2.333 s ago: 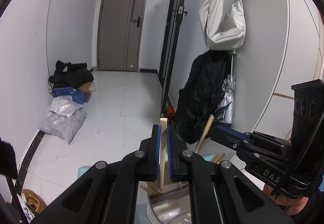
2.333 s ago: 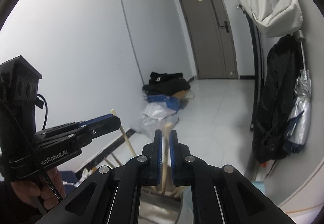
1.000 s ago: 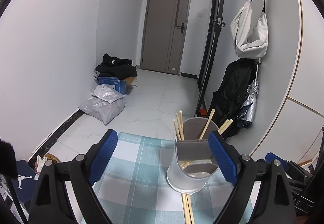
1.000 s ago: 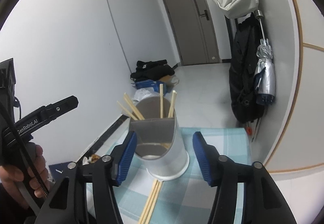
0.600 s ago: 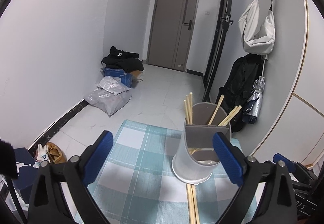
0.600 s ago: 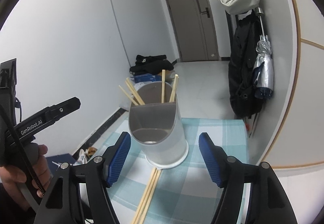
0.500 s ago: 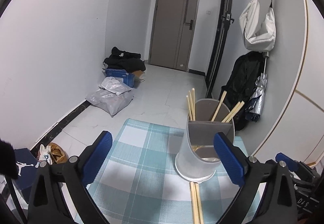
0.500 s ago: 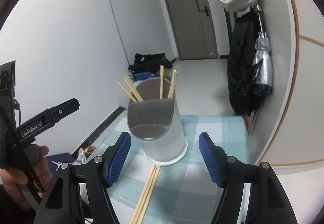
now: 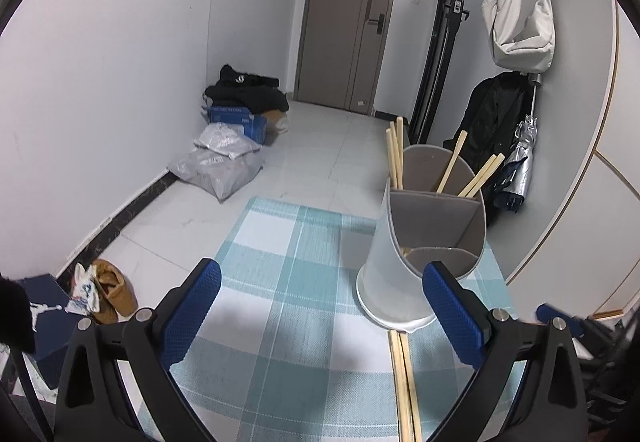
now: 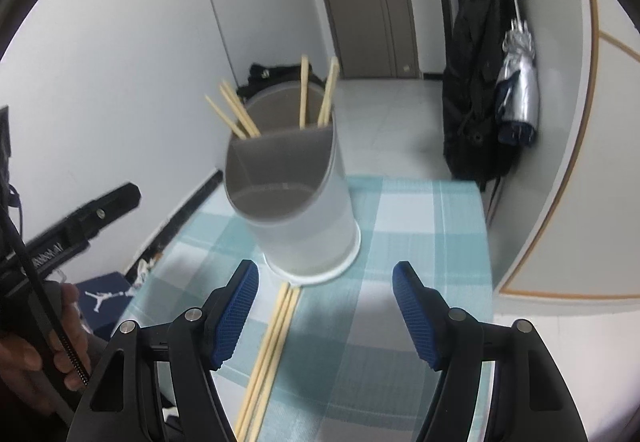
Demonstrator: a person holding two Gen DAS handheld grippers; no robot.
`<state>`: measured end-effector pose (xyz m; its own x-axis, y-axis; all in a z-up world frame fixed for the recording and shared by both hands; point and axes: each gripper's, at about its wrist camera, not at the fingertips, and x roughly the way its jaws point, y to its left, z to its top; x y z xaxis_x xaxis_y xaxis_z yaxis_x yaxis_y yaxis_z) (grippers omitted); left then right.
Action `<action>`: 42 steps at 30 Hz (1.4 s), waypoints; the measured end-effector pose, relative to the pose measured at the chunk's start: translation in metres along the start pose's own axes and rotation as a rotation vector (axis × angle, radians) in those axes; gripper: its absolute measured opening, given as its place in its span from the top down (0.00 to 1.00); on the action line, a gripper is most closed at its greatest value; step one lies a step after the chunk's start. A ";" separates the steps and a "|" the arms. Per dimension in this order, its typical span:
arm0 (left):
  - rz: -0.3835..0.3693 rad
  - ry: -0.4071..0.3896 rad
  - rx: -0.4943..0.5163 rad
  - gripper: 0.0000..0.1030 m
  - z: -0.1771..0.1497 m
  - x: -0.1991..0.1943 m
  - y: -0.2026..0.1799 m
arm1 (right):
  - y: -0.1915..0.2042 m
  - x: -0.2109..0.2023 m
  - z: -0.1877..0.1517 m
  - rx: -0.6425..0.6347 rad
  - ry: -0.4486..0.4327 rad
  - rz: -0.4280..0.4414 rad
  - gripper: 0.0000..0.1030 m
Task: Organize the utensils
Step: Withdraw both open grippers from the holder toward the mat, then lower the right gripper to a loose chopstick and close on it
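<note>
A white utensil holder (image 9: 384, 274) with grey dividers stands on the teal checked cloth (image 9: 288, 282). Several wooden chopsticks (image 9: 452, 162) lean in its back compartment. More loose chopsticks (image 9: 404, 374) lie flat on the cloth in front of it. My left gripper (image 9: 320, 278) is open and empty, left of the holder. The right wrist view shows the holder (image 10: 312, 218), its standing chopsticks (image 10: 304, 94) and the loose chopsticks (image 10: 272, 346). My right gripper (image 10: 325, 274) is open and empty, just short of the holder's base. A hand holds the left gripper (image 10: 100, 210) at the left edge.
The cloth's far edge (image 10: 412, 182) drops to a tiled floor. Grey bags (image 9: 220, 166), a blue box and dark clothes lie by the left wall, shoes (image 9: 108, 290) beside the table. A black jacket (image 9: 492, 118), a folded umbrella and a white bag (image 9: 520, 26) hang on the right.
Both grippers, earlier shut on chopsticks over the holder, now stand open and empty. Both have sunk and tipped down toward the cloth, and more of the loose chopsticks shows.
</note>
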<state>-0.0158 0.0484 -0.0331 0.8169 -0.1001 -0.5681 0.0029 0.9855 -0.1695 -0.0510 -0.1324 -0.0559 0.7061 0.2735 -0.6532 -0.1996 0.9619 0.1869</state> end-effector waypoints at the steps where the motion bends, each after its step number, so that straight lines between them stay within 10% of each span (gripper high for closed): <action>1: -0.012 0.011 -0.004 0.04 0.000 0.001 0.002 | 0.001 0.005 -0.003 0.001 0.020 -0.008 0.33; 16: -0.015 0.097 -0.032 0.04 -0.002 0.022 0.020 | 0.016 0.081 -0.033 -0.012 0.275 -0.038 0.33; 36: 0.013 0.169 -0.055 0.04 -0.002 0.033 0.033 | 0.043 0.107 -0.044 -0.174 0.335 -0.107 0.58; 42: 0.037 0.175 -0.054 0.04 -0.003 0.033 0.034 | 0.043 0.108 -0.041 -0.180 0.332 -0.092 0.87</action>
<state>0.0092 0.0784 -0.0601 0.7027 -0.0911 -0.7056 -0.0601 0.9806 -0.1865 -0.0108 -0.0611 -0.1486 0.4739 0.1437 -0.8688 -0.2829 0.9591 0.0043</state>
